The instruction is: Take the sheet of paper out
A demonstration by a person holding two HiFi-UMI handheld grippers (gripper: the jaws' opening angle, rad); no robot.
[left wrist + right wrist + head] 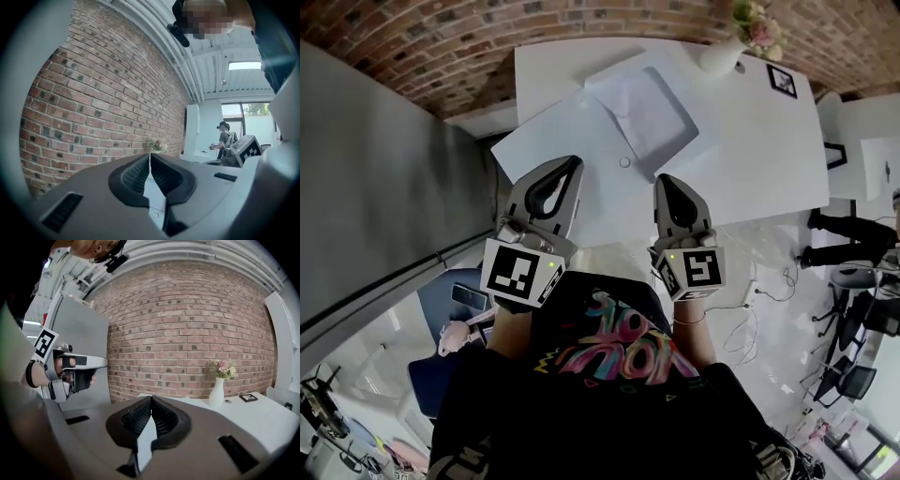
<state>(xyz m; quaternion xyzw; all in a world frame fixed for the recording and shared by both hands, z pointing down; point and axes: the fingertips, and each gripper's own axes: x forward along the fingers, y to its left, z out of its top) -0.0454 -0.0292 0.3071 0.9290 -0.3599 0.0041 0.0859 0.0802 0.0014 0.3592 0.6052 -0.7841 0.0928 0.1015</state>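
I stood in what looked like an open-plan office or studio. A bare red brick wall (187,324) ran behind a long white counter (769,150). The counter carried a white vase (216,392) of pale flowers (222,367) and a small framed picture (782,81). A tall grey partition (384,206) stood on my left. Wheeled office chairs (853,380) sat on the pale floor to my right, with loose cables (750,314) trailing nearby. Overhead was a white ribbed ceiling (225,65). Farther off, another person (226,138) in a cap stood near a bright window (251,110) with greenery outside.
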